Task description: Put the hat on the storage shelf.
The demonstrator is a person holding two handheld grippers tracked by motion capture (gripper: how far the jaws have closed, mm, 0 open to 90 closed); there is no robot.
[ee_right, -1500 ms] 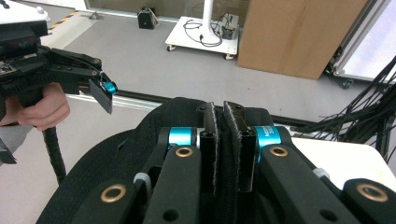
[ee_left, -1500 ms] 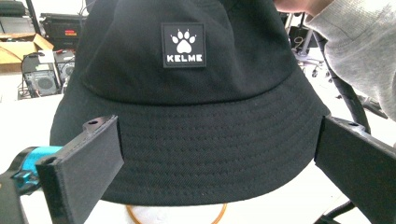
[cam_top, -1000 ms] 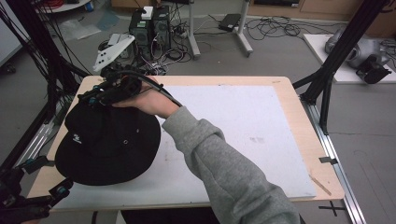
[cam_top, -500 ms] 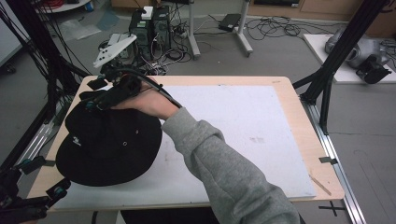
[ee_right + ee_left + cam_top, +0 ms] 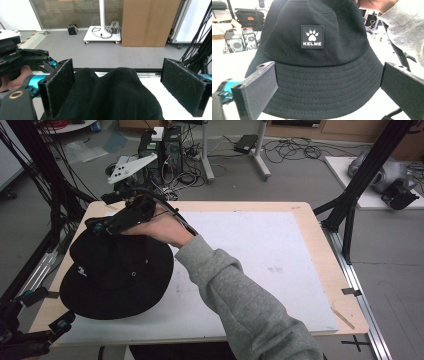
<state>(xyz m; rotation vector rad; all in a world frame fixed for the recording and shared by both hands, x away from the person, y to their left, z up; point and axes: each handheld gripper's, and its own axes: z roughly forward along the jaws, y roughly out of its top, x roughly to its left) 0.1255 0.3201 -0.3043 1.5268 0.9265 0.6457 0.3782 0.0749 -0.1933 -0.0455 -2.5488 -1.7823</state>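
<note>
A black bucket hat (image 5: 115, 275) with a paw-print KELME patch lies on the left part of the white-topped table (image 5: 280, 245). The person's right arm reaches across to its far side. There my right gripper (image 5: 97, 226) stands over the crown. Its jaws have just been opening, and in the right gripper view (image 5: 122, 87) the crown (image 5: 112, 97) bulges between the spread pads without being squeezed. My left gripper (image 5: 47, 307) waits at the table's near left corner. In the left gripper view (image 5: 329, 95) it is open, facing the brim (image 5: 319, 82).
Black frame posts (image 5: 360, 185) rise at both sides of the table. Computer towers (image 5: 160, 142) and cables lie on the floor behind. The white mat to the right of the hat is bare. The wooden table edge (image 5: 345, 290) runs along the right.
The right gripper's jaws have spread apart over the hat's crown. Both hands and the hat have stayed where they were.
</note>
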